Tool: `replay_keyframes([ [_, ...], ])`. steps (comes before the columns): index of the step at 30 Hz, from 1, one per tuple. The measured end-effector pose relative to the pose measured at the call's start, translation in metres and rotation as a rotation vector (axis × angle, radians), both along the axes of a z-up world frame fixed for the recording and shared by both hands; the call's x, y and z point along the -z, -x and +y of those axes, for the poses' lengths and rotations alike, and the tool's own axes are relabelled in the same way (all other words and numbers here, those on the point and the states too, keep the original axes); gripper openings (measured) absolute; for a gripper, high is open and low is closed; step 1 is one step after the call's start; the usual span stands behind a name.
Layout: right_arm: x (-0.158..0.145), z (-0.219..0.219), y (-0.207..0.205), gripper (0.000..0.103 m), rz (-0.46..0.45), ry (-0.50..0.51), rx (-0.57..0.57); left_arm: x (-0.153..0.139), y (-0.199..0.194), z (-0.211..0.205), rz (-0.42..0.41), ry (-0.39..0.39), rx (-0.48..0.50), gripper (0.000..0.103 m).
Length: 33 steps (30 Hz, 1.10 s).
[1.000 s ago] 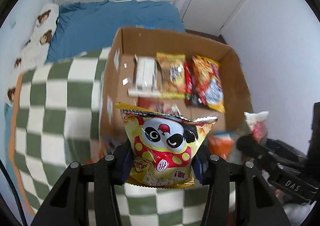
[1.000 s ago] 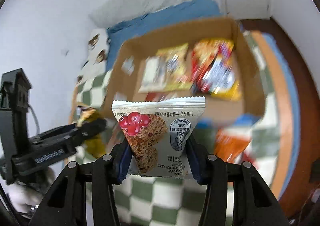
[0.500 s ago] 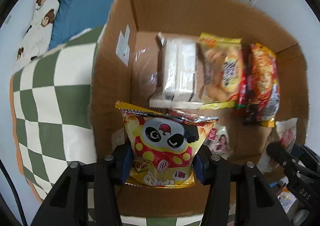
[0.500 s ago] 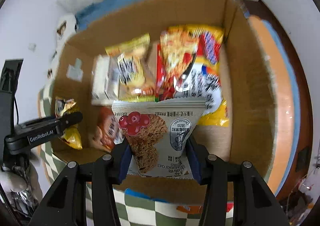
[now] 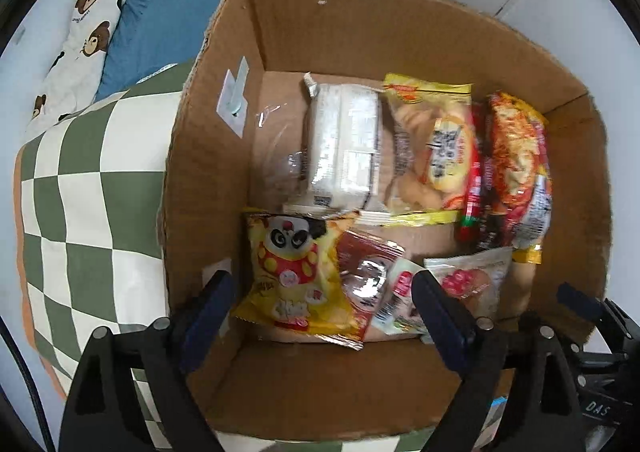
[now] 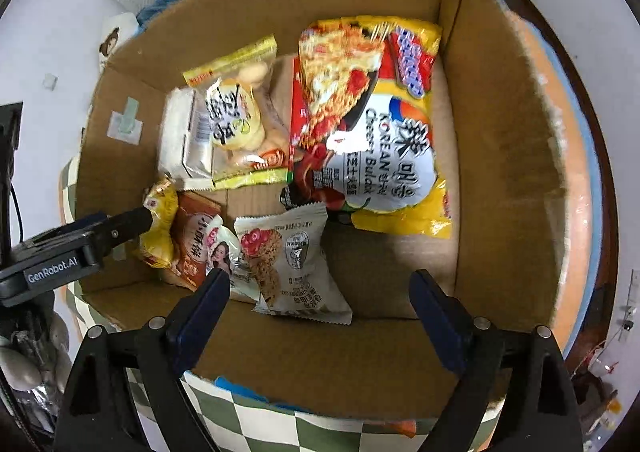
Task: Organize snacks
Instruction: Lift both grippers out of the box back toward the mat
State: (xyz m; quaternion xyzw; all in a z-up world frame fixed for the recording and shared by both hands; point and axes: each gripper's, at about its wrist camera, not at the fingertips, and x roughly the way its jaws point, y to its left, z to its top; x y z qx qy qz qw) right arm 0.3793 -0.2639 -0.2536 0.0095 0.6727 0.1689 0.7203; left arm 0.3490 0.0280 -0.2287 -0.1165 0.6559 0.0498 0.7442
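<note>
A cardboard box (image 5: 208, 156) (image 6: 508, 156) holds several snack packs. The yellow panda chip bag (image 5: 294, 272) lies in its near left corner, below my open, empty left gripper (image 5: 320, 292). The grey oat cookie pack (image 6: 296, 260) (image 5: 472, 276) lies on the box floor, below my open, empty right gripper (image 6: 320, 296). The left gripper also shows at the left of the right wrist view (image 6: 120, 228), beside the chip bag (image 6: 160, 228).
In the box lie a white pack (image 5: 344, 148), a yellow bread pack (image 5: 432, 148), Korean Buldak noodles (image 6: 372, 124) and a brown sachet (image 5: 368, 276). The box stands on a green checked blanket (image 5: 80, 192). A blue bedsheet (image 5: 168, 12) lies behind.
Both grippers moved forward over the box and opened. The panda chip bag and the oat cookie pack dropped from the jaws onto the box floor.
</note>
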Motion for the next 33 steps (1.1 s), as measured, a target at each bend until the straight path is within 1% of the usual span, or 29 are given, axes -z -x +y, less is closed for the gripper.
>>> replay_keyframes([
  [2, -0.010, -0.004, 0.005, 0.093, -0.046, 0.006, 0.010, -0.010, 0.008, -0.004, -0.038, -0.013, 0.004, 0.090],
  [4, -0.019, -0.005, 0.011, 0.093, -0.093, 0.016, 0.014, -0.024, 0.020, -0.010, -0.095, -0.041, 0.008, 0.090],
  [7, -0.032, -0.009, 0.020, 0.093, -0.144, 0.016, 0.020, -0.039, 0.036, -0.014, -0.157, -0.052, 0.005, 0.091],
  [11, -0.057, -0.014, 0.037, 0.093, -0.233, 0.029, 0.016, -0.064, 0.062, -0.022, -0.242, -0.079, -0.005, 0.090],
  [13, -0.070, -0.016, 0.046, 0.093, -0.276, 0.031, 0.013, -0.078, 0.077, -0.026, -0.296, -0.110, -0.007, 0.090],
  [16, -0.092, -0.019, 0.063, 0.093, -0.343, 0.035, 0.013, -0.096, 0.094, -0.031, -0.349, -0.134, -0.007, 0.090],
  [21, -0.119, -0.019, 0.085, 0.093, -0.409, 0.028, 0.005, -0.116, 0.117, -0.038, -0.408, -0.166, 0.003, 0.090],
  [27, -0.147, -0.021, 0.113, 0.093, -0.480, 0.007, 0.004, -0.146, 0.141, -0.046, -0.497, -0.178, 0.003, 0.090],
  [33, -0.171, -0.029, 0.134, 0.093, -0.524, -0.036, 0.023, -0.165, 0.155, -0.054, -0.546, -0.199, 0.011, 0.090],
])
